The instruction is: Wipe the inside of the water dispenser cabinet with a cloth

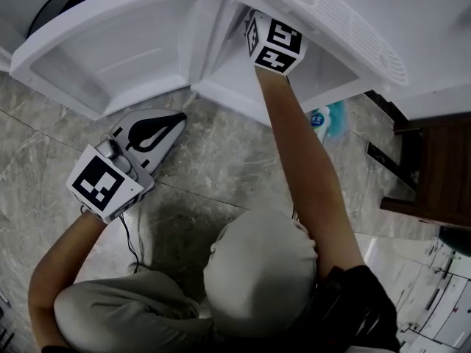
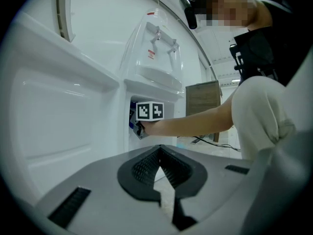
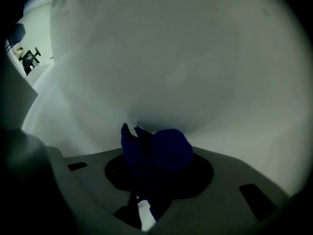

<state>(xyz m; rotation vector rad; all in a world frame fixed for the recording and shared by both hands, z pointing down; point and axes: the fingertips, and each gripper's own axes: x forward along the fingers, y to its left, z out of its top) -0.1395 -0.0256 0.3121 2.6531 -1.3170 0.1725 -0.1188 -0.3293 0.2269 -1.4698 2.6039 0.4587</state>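
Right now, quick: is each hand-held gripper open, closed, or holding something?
Left hand-held gripper: closed, nothing between its jaws.
Right hand-held gripper: closed on the blue cloth.

i count two grippers: my left gripper point(image 1: 156, 129) and my right gripper point(image 3: 154, 168). each carries one marker cube, so two in all, the left cube point(image 1: 103, 182) and the right cube point(image 1: 274, 43). there is one cloth point(image 3: 164, 148), blue. there is one water dispenser point(image 1: 338, 20), with one open door point(image 1: 110, 57) and two taps point(image 2: 157, 33). on the floor point(image 1: 221, 160) i see one bottle point(image 1: 321, 120), and beside it one wooden cabinet point(image 1: 434, 168).
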